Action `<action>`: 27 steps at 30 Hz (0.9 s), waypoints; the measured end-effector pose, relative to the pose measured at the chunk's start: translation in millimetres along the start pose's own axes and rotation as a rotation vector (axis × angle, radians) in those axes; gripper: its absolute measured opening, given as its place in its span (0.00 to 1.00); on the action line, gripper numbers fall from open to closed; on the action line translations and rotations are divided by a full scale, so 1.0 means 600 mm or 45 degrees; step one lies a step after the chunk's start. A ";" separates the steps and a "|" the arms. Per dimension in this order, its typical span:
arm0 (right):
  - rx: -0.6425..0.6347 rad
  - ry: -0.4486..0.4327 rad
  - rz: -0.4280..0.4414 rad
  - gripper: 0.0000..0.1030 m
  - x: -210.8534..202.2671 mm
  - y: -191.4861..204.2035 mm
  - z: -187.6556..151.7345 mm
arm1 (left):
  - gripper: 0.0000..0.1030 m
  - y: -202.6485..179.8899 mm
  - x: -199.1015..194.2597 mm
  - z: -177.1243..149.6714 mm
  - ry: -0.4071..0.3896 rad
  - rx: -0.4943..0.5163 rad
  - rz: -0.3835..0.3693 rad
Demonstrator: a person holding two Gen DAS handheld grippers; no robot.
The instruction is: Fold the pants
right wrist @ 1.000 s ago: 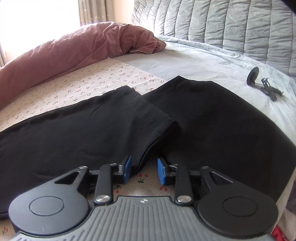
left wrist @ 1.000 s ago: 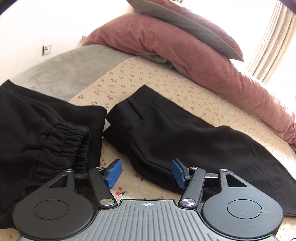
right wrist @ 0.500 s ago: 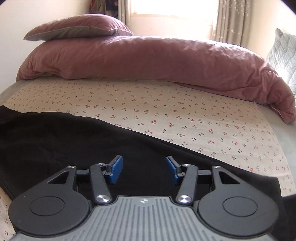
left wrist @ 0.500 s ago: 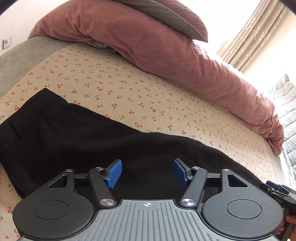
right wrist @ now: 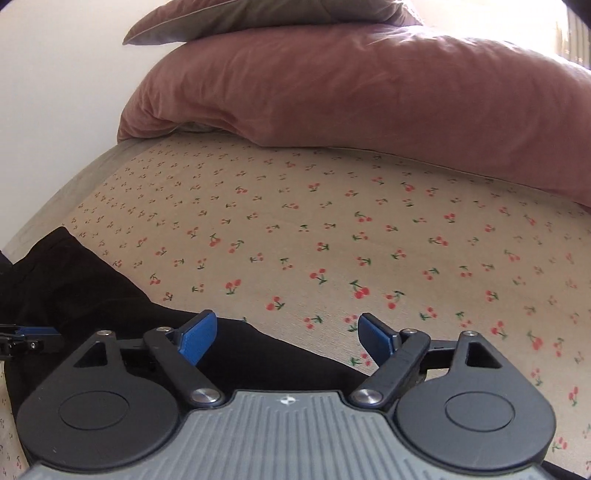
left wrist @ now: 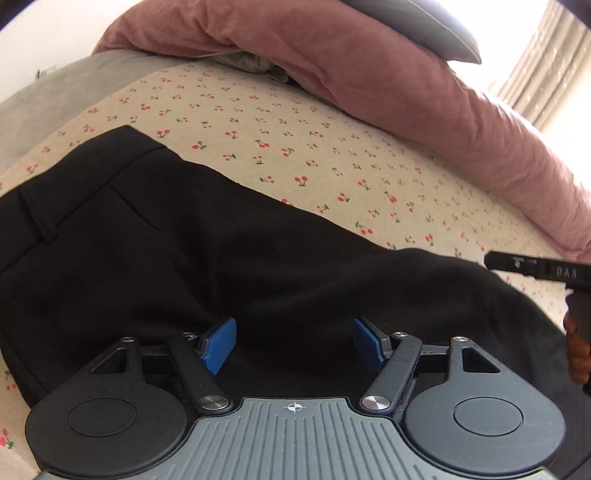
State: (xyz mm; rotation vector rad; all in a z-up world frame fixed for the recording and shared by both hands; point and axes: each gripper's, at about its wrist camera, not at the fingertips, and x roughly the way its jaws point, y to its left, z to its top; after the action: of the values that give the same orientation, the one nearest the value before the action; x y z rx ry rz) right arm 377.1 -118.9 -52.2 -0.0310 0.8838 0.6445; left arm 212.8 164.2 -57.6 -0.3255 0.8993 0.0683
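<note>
Black pants (left wrist: 177,251) lie flat on the cherry-print sheet, waistband at the left in the left wrist view. My left gripper (left wrist: 293,341) is open, low over the middle of the pants, with black cloth between its blue pads. My right gripper (right wrist: 286,334) is open over the far edge of the pants (right wrist: 74,280), its left pad over black cloth and its right pad over bare sheet. The right gripper's body (left wrist: 539,269) shows at the right edge of the left wrist view. The left gripper's tip (right wrist: 33,334) shows at the left edge of the right wrist view.
A rolled pink duvet (left wrist: 388,81) (right wrist: 369,88) with a pillow (right wrist: 258,18) on top runs along the far side of the bed. The cherry-print sheet (right wrist: 369,236) stretches between it and the pants. Grey bedding (left wrist: 55,85) lies at the left, curtains (left wrist: 554,66) at the right.
Both grippers have swung from the pants' ends to its middle and dropped closer to the cloth. The second black garment and the grey quilt have left view. Both stay open.
</note>
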 end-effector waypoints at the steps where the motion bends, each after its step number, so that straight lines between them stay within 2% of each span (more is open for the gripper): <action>1: -0.002 0.048 0.011 0.66 0.016 0.004 0.002 | 0.69 -0.012 0.003 -0.002 0.005 0.045 0.037; 2: -0.009 0.105 0.036 0.34 0.030 0.008 0.003 | 0.70 -0.017 0.004 -0.002 0.004 0.053 0.057; 3: -0.031 0.121 0.058 0.17 0.026 0.018 -0.004 | 0.70 -0.018 0.003 0.000 0.002 0.027 0.060; 4: -0.063 0.105 0.063 0.04 0.018 0.025 -0.006 | 0.70 -0.013 0.002 0.003 0.002 -0.022 0.045; 6: -0.132 0.046 0.079 0.00 -0.020 0.037 -0.017 | 0.70 0.003 0.000 0.012 0.009 -0.134 -0.001; 10: -0.231 0.040 0.125 0.00 -0.083 0.060 -0.052 | 0.70 0.019 0.000 0.024 0.008 -0.291 -0.081; 15: -0.377 0.150 0.097 0.00 -0.094 0.103 -0.110 | 0.70 0.010 -0.001 0.024 0.020 -0.311 -0.090; 17: -0.424 0.135 0.066 0.00 -0.095 0.114 -0.126 | 0.70 0.007 0.000 0.024 0.024 -0.307 -0.097; 20: -0.410 0.108 0.060 0.00 -0.096 0.118 -0.131 | 0.70 0.001 0.005 0.018 0.042 -0.277 -0.077; 21: -0.411 0.098 0.060 0.02 -0.097 0.119 -0.131 | 0.70 0.001 0.008 0.016 0.048 -0.274 -0.074; 25: -0.470 0.089 0.088 0.22 -0.098 0.135 -0.139 | 0.70 0.005 0.008 0.014 0.053 -0.264 -0.082; 27: -0.511 0.130 0.128 0.25 -0.093 0.145 -0.145 | 0.70 0.008 0.007 0.014 0.061 -0.281 -0.088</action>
State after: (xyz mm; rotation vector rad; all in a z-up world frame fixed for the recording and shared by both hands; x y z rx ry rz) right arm 243.2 -101.4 -47.5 -0.3851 0.8462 0.9135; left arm 221.2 170.8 -57.1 -0.5658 0.9287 0.0964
